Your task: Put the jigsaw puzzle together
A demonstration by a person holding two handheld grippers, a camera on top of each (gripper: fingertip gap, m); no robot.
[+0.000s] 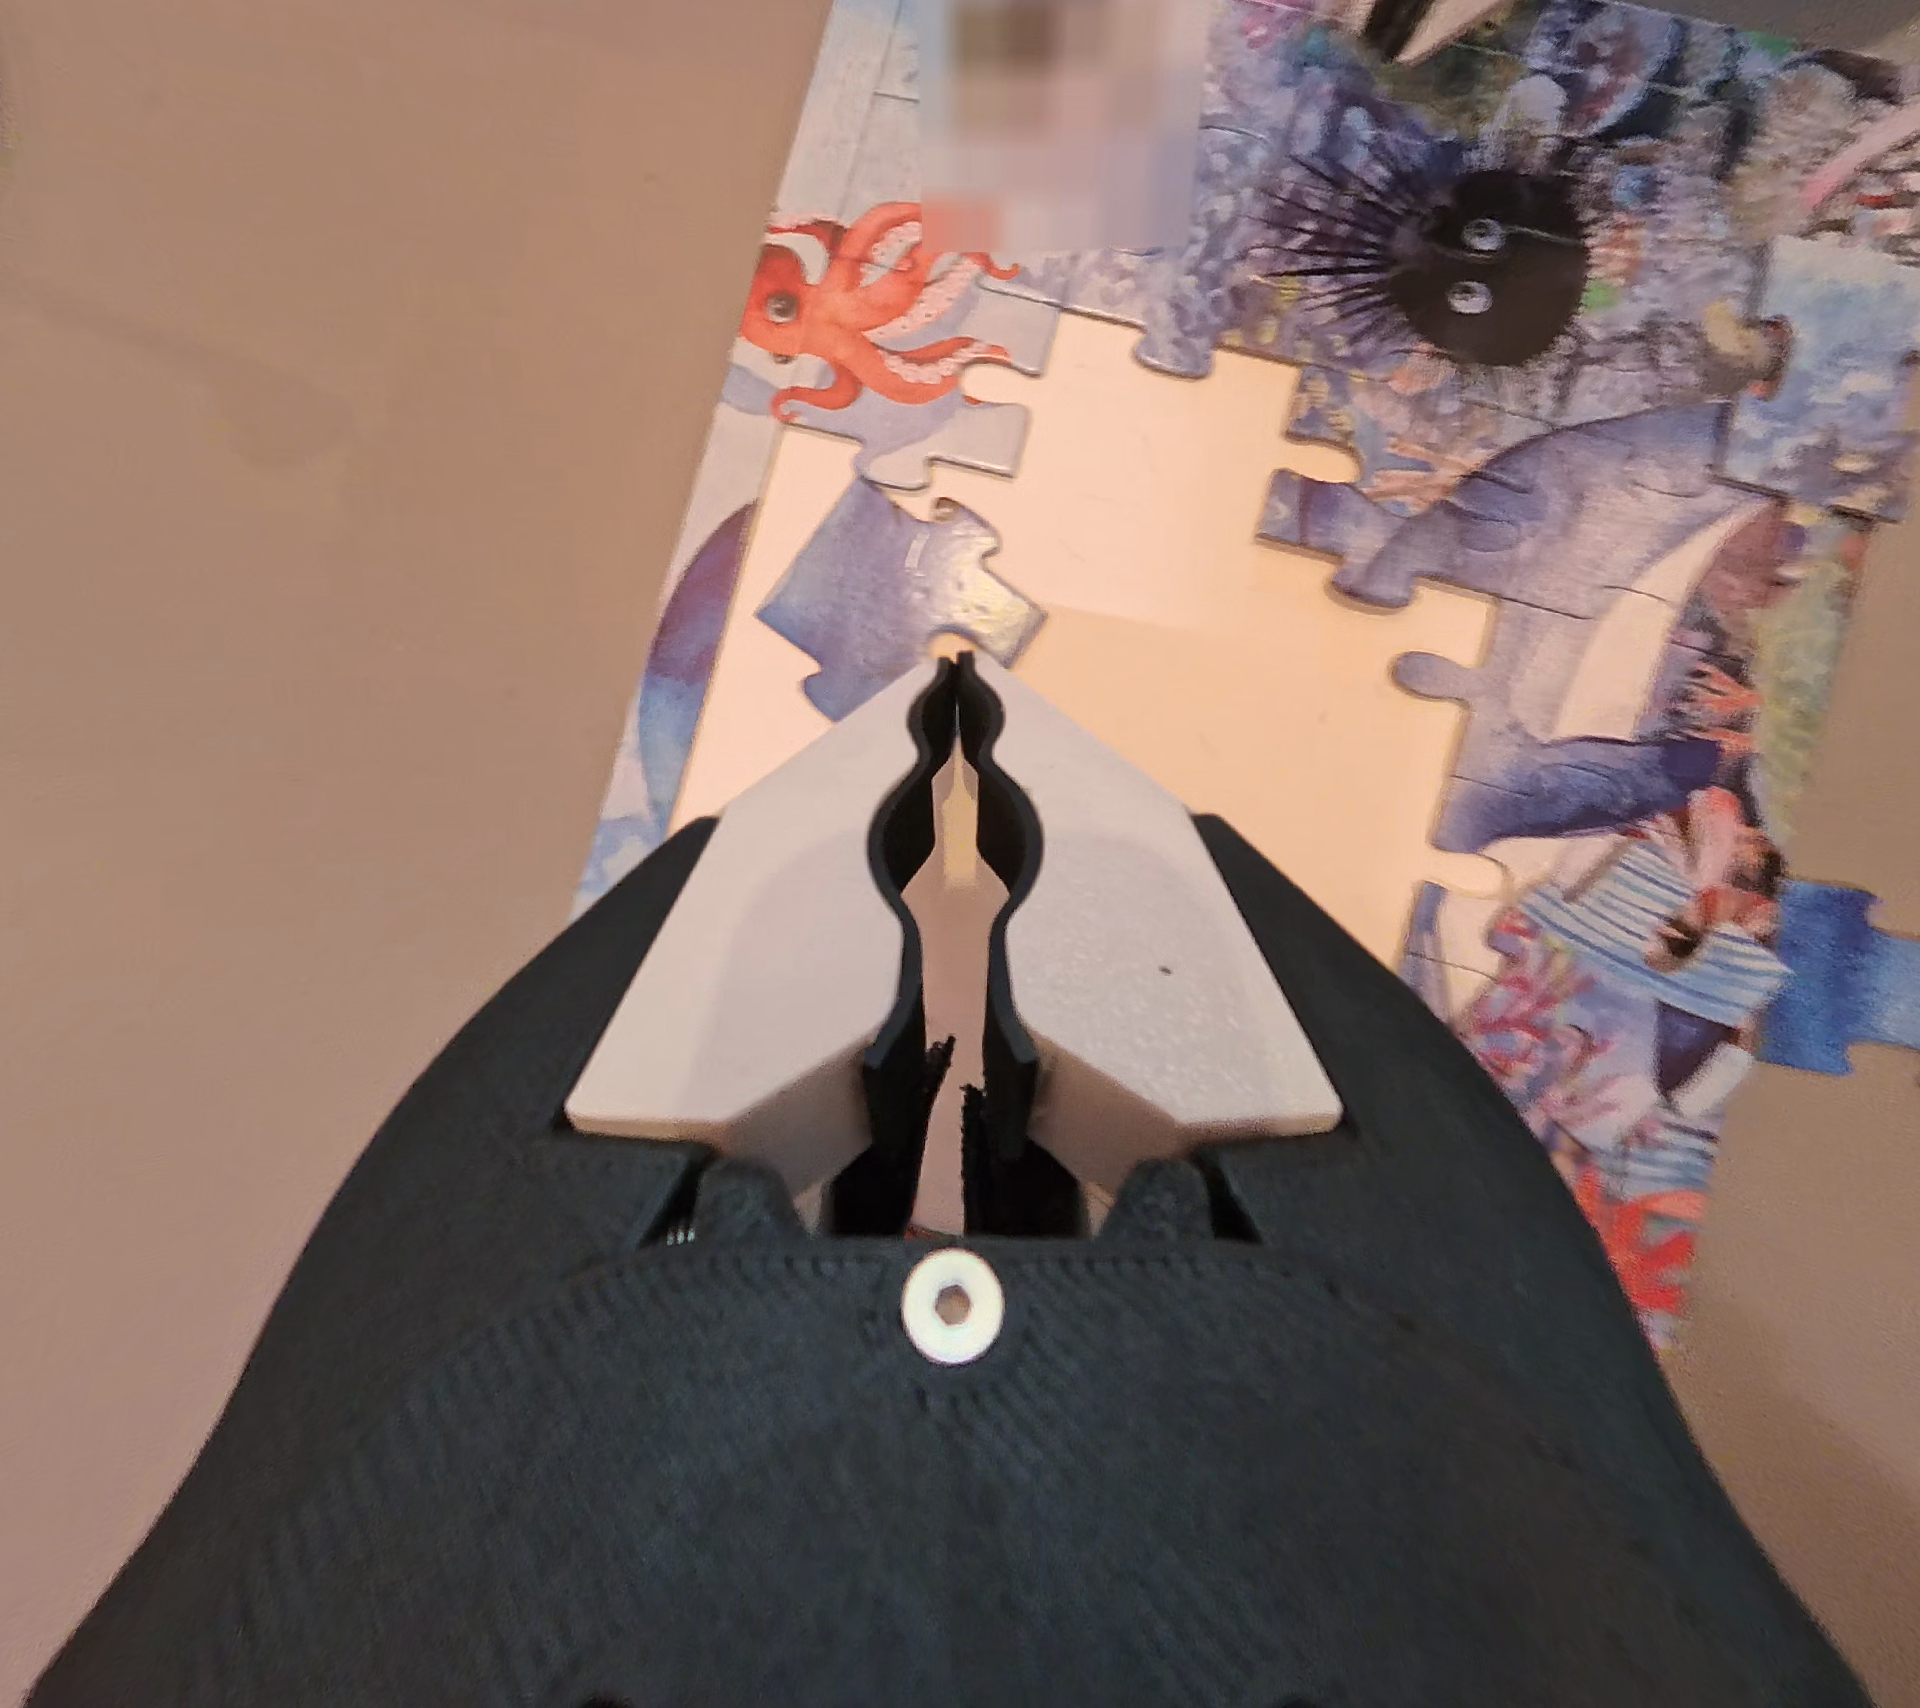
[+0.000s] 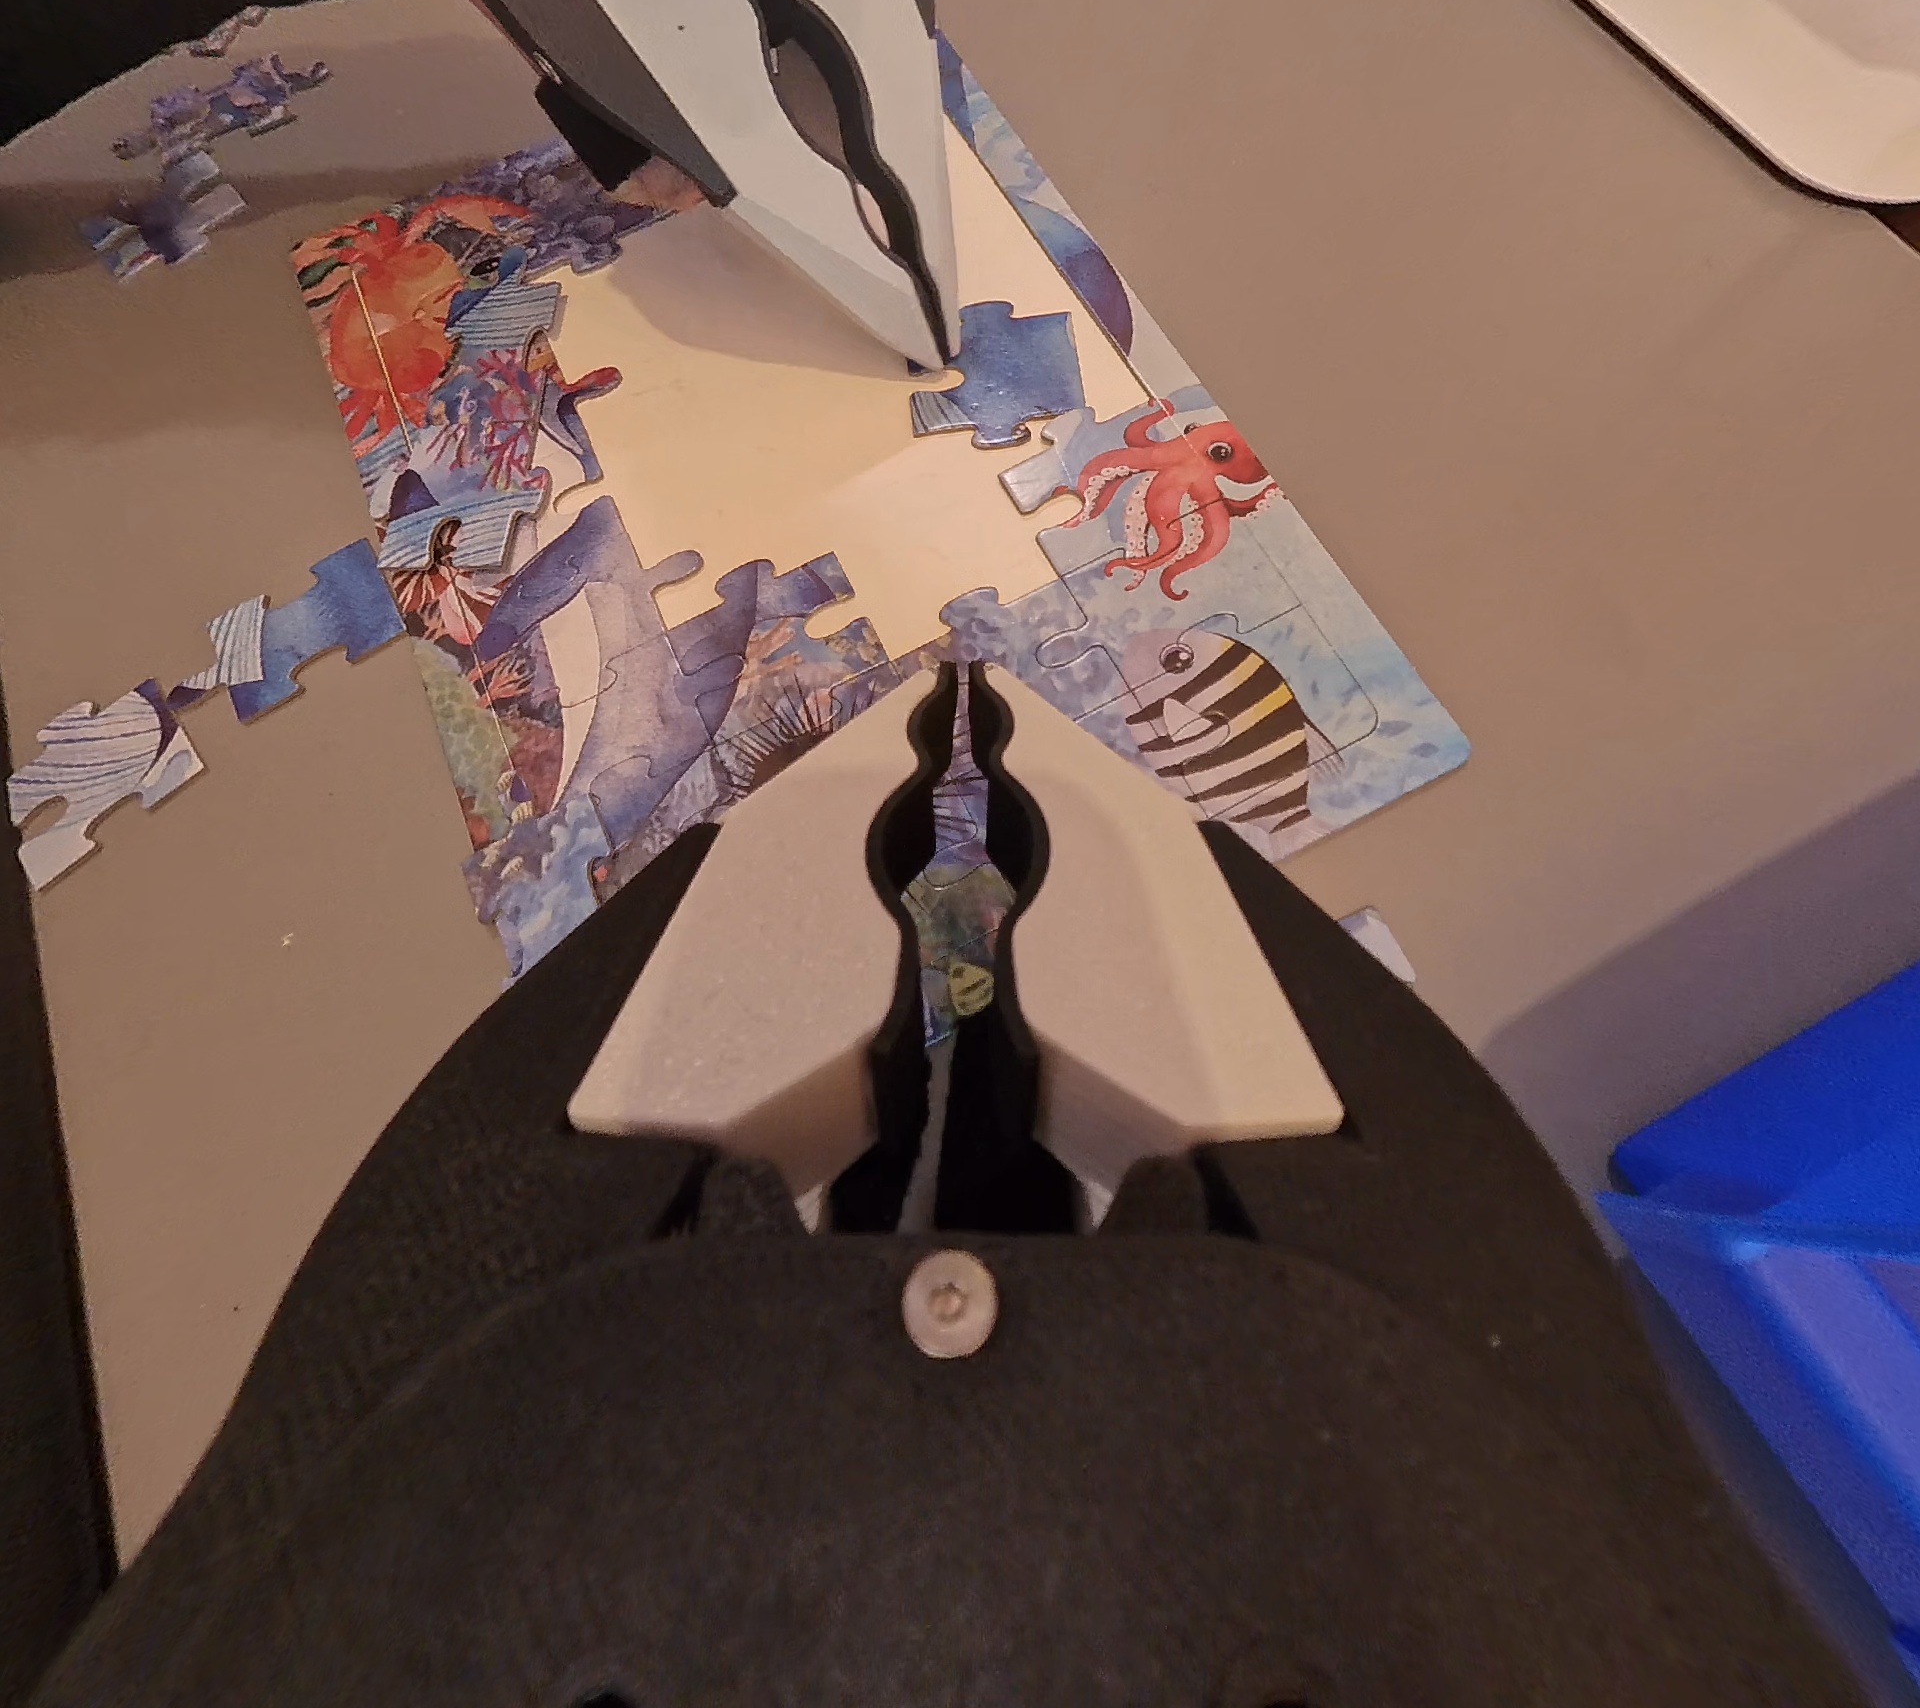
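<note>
The grey bench (image 2: 1351,204) carries the half-built sea-creature jigsaw puzzle (image 2: 1195,671) in its cream tray. The left tool (image 1: 954,659), jaws nearly closed, presses its tip on the loose blue cardboard piece (image 1: 894,588), lying askew beside the orange octopus (image 1: 862,308); the right tool (image 2: 961,666), likewise narrow and empty, hovers farther off

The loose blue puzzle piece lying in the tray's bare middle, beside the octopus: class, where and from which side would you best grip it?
Probably by the knob edge facing the open cream board, coming in low from that side. The blue piece lies flat, its far edges close to the octopus piece, so only that side leaves finger room. The left gripper, fingertips together, already touches there.
</note>
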